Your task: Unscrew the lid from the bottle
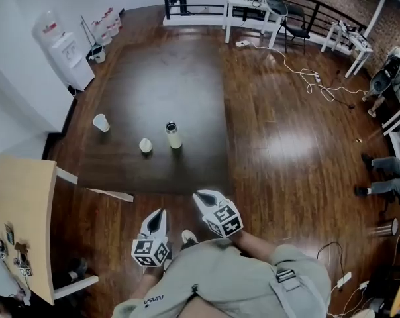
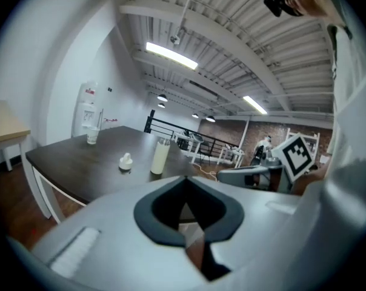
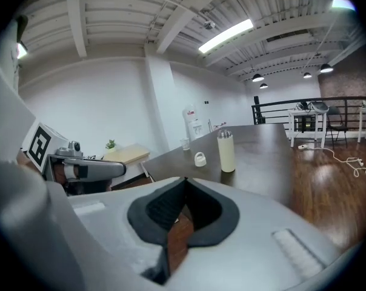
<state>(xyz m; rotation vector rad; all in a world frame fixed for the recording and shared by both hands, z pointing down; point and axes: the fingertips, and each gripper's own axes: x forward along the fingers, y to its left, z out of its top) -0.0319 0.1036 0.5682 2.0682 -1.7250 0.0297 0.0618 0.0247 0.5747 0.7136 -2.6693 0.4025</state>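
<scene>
Item: cream-coloured cylindrical bottle (image 1: 174, 136) with a bare silvery neck, standing upright near the middle of the dark brown rectangular table (image 1: 153, 71).

Just beside it, apart: small white lid with a loop on top (image 1: 145, 145), resting on the tabletop.

Further toward the table's left edge: clear plastic cup (image 1: 101, 122), upright.

Head view only: whole tabletop from above, wooden floor, and the person's grey-clad torso behind both grippers.

Gripper views only: bottle, lid and cup from the side, and the ceiling strip lights. The right gripper view alone takes in the light wooden side table (image 3: 125, 154).

Left gripper (image 1: 162, 212): jaws pressed together, nothing between them. It is held low before the torso, short of the table's near edge, pointing at the table and slightly down.

Right gripper (image 1: 199, 194): jaws likewise pressed together and empty, alongside the left, a little nearer the table.

Beyond the table, against the white wall: white water dispenser (image 1: 66, 52).
</scene>
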